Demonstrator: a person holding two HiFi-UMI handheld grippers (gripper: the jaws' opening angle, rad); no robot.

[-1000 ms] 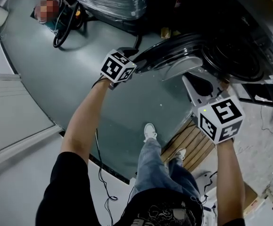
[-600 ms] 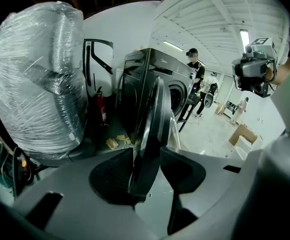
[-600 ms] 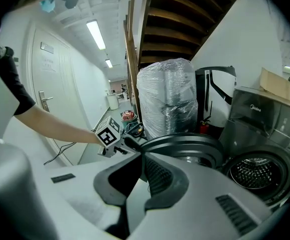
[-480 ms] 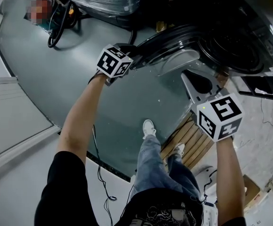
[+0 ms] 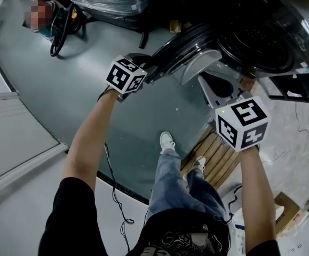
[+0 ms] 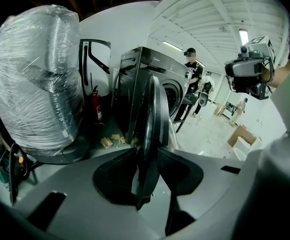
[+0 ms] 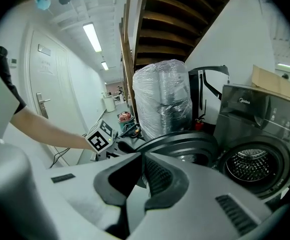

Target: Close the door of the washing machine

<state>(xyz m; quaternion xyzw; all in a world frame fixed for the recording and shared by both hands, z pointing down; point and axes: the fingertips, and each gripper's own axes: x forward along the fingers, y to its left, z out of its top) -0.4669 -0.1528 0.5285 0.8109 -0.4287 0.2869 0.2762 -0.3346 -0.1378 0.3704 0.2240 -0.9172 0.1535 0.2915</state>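
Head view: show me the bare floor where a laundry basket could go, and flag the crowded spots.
Free: the grey floor between the coiled hose and the left arm, and the strip under the open door down to the person's shoe. Crowded: the wooden slats by the feet and the right side, around the cardboard box.

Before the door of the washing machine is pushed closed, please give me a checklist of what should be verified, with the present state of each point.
1. The door has its rim between the jaws of the left gripper: ok. They have just been closing and seem to press on it.
2. The drum opening is free, with nothing hanging out: ok.
3. The right gripper is empty: ok, jaws together.
4. The right gripper is out of the door's swing: probably not ok, as it hangs in front of the opening.
5. The latch is sound: cannot tell, it is not visible.
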